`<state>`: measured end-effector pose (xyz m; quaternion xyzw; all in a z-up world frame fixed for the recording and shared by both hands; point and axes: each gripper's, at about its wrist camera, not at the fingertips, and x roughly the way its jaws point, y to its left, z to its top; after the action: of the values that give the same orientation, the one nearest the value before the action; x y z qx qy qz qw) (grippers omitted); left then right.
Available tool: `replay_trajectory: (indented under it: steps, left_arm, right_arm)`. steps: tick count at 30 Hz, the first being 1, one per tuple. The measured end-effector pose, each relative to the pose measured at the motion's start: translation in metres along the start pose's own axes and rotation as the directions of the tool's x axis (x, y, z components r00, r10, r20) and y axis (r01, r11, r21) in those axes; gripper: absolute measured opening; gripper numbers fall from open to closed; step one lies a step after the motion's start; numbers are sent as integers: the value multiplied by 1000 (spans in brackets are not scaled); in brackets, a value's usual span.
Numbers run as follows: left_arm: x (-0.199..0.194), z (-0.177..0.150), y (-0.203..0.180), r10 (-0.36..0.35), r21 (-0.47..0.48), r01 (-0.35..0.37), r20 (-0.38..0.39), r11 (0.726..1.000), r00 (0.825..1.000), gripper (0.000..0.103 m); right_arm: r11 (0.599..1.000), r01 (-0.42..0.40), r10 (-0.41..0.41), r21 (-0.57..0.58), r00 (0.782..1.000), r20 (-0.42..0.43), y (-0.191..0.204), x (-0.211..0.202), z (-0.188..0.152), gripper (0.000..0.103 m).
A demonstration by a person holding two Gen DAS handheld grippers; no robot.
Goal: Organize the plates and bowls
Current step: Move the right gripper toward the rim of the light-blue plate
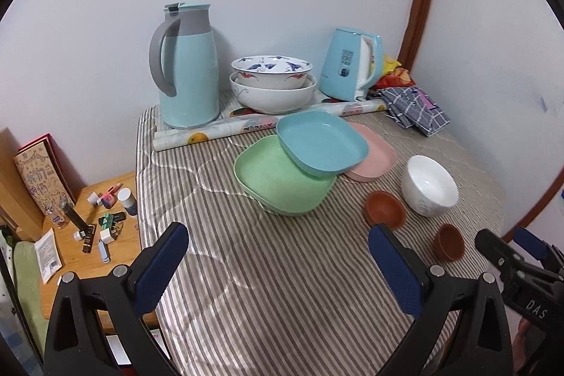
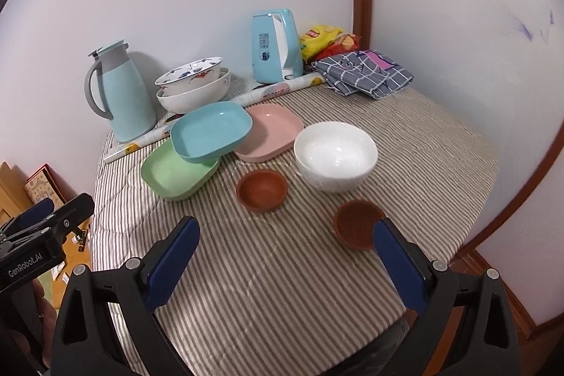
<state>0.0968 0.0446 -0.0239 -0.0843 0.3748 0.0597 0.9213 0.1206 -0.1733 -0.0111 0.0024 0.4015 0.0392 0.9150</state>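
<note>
On the striped table a blue square plate [image 1: 322,143] [image 2: 210,131] lies tilted across a green plate [image 1: 282,180] [image 2: 176,175] and a pink plate [image 1: 375,154] [image 2: 269,133]. A white bowl [image 1: 428,185] [image 2: 335,155] and two small brown bowls [image 1: 384,208] [image 2: 261,190], [image 1: 448,242] [image 2: 357,228] stand to the right. Two nested patterned bowls [image 1: 273,83] [image 2: 192,87] sit at the back. My left gripper [image 1: 278,266] is open and empty above the near table. My right gripper [image 2: 287,263] is open and empty, its right finger next to the nearer brown bowl.
A blue thermos jug [image 1: 187,66] [image 2: 121,94], a blue kettle [image 1: 354,64] [image 2: 276,46], a rolled mat [image 1: 246,124], a folded checked cloth [image 2: 365,73] and snack bags [image 2: 324,39] line the back. A wooden side table [image 1: 81,235] with small items stands left.
</note>
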Motion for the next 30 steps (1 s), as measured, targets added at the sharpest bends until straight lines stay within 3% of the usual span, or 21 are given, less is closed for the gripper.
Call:
replay_trajectory:
  steps: [10,15,30]
  left_arm:
    - [39,30,2,13,-2,-13,-21,1000,1000,103]
    - [64,46,-1,12,7,-12,-26,1000,1000,103]
    - [136,86,-14,15,6,-15,-55,1000,998,103]
  right_arm:
    - [999,-32,32,-35,999,-1,7,39,36,87]
    - [998,-42,41,-40,999,-28,12,68,58,74]
    - [993,-39,35,-112,999,-40,32,139,112,74]
